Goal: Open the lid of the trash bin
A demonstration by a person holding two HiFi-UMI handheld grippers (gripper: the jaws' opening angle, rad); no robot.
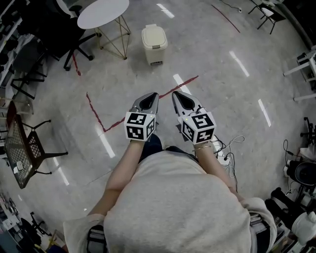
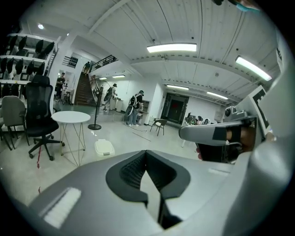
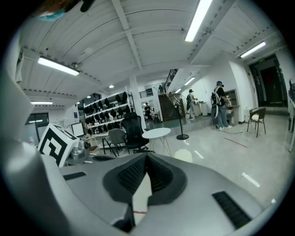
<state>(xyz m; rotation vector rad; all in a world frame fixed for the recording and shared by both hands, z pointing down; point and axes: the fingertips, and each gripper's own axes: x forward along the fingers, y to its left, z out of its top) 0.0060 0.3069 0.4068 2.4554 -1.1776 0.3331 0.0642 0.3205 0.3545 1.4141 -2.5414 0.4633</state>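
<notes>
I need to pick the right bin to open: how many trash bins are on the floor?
1. The trash bin stands on the floor beside the round white table, lid closed. Others may be hidden behind furniture.

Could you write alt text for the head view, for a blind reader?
Seen from above, a person holds a grey left gripper and a grey right gripper side by side, both empty, pointing toward a cream trash bin, lid closed, near a round white table.
</notes>
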